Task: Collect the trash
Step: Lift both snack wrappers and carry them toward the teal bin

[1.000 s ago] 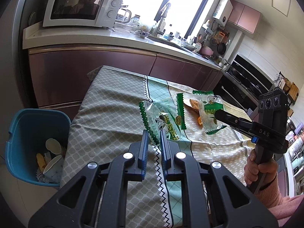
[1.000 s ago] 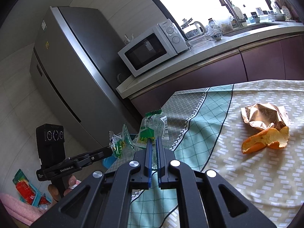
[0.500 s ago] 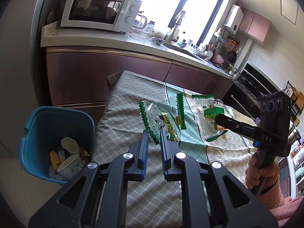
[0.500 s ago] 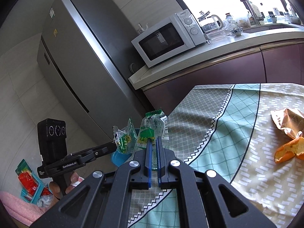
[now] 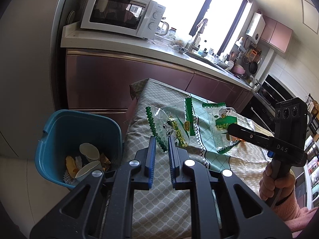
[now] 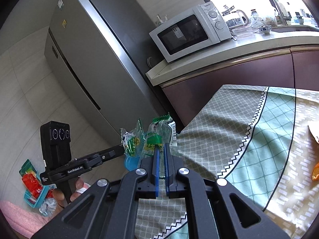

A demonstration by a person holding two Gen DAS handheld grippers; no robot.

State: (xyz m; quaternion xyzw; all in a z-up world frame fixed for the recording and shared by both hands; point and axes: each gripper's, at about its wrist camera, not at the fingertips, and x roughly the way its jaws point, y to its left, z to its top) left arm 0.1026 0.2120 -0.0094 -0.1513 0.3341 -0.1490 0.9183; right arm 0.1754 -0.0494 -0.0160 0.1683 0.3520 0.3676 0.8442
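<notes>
My left gripper (image 5: 161, 141) is shut on a clear green-edged snack wrapper (image 5: 169, 127) and holds it in the air above the table's left end. My right gripper (image 6: 161, 148) is shut on a second green-printed wrapper (image 6: 157, 135), also seen in the left wrist view (image 5: 223, 127). The blue trash bin (image 5: 59, 131) stands on the floor left of the table, below and left of the left gripper, with cups and scraps inside. From the right wrist view the left gripper's wrapper (image 6: 132, 139) hangs just left of mine, over a glimpse of the bin (image 6: 130, 163).
The table wears a green and beige patterned cloth (image 6: 249, 123). An orange peel (image 6: 316, 172) lies at its right edge. A counter with a white microwave (image 5: 121, 14) runs behind, next to a steel fridge (image 6: 95, 59). Red packets (image 6: 31, 181) lie on the floor.
Both grippers have carried their wrappers leftward, off the table's middle toward its left end. The bin has come closer in the left wrist view. The foil bag has left the right wrist view.
</notes>
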